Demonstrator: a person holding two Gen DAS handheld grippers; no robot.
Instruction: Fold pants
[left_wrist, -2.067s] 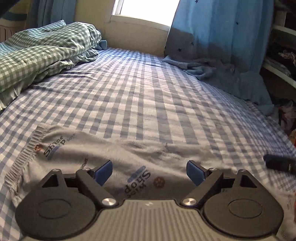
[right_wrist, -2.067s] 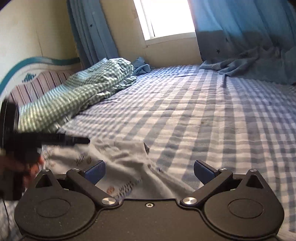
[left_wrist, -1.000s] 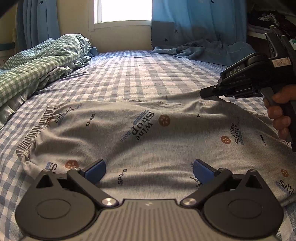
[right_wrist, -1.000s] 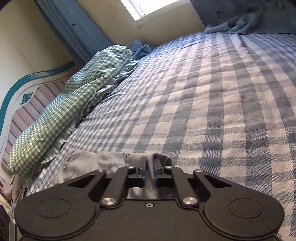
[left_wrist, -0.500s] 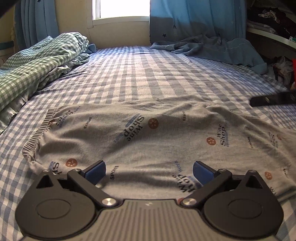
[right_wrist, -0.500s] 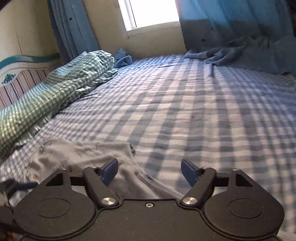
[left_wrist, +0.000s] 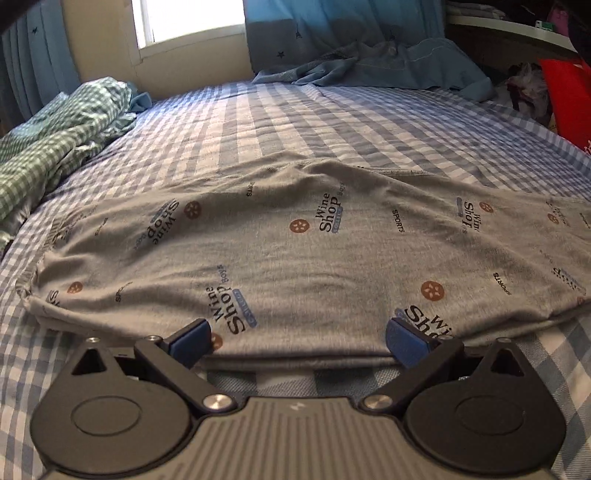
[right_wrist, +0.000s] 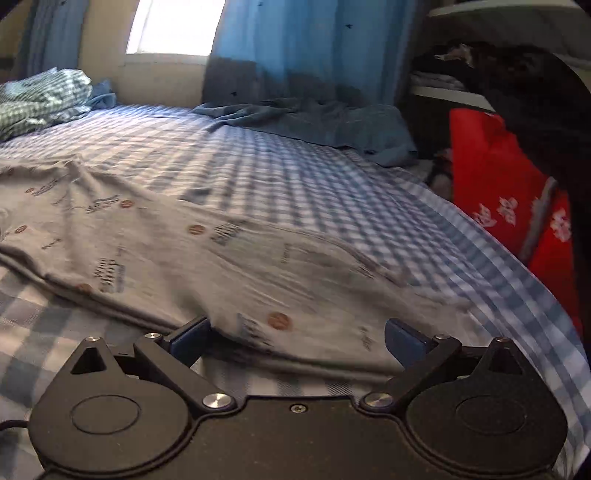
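Note:
Grey printed pants (left_wrist: 295, 243) lie spread flat across the blue checked bed, waistband at the left. My left gripper (left_wrist: 299, 338) is open and empty, its blue pads just at the near edge of the pants. The pants also show in the right wrist view (right_wrist: 229, 258), blurred, running toward the bed's right edge. My right gripper (right_wrist: 297, 336) is open and empty over the near edge of the leg end.
A green checked blanket (left_wrist: 55, 136) is heaped at the far left of the bed. A blue curtain and blue cloth (left_wrist: 369, 66) lie at the far end. A red bag (right_wrist: 517, 199) and shelves stand off the bed's right side.
My right gripper let go of the pants, opened, and swung right to the leg end. My left gripper drew back to the near edge. The pants now lie spread out.

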